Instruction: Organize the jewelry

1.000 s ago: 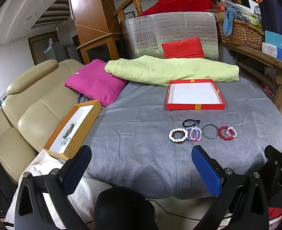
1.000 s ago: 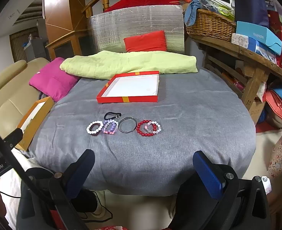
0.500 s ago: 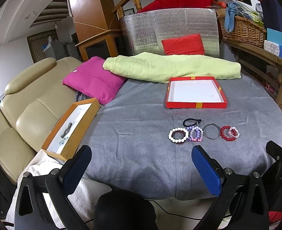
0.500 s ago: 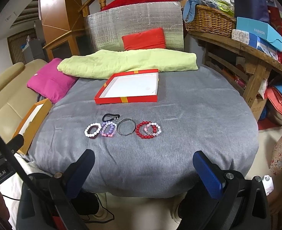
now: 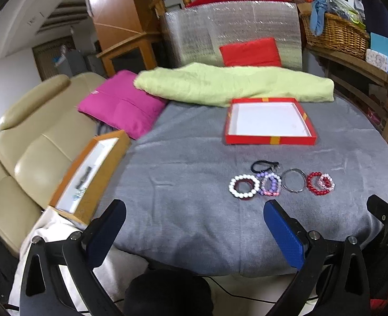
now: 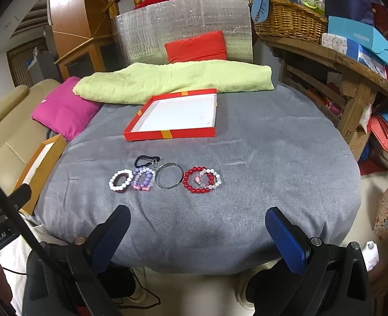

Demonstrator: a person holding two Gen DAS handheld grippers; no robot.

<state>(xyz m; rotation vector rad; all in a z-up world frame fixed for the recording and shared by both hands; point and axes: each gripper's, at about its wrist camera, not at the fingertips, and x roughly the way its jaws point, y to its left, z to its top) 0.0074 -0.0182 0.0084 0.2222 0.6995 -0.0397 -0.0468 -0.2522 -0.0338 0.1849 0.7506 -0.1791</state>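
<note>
Risk: bracelets lie touching/overlapping in a row at frame centre; a wide pinch could lift two at once or snag grey cloth. Beads round, likely to roll out of the pads. Appearance: white, purple, red, pink bead loops, one metal bangle, black cord. Red tray above centre, nothing in it. Left gripper & right gripper: fingers apart, holding nothing, near cloth's lower edge.
</note>
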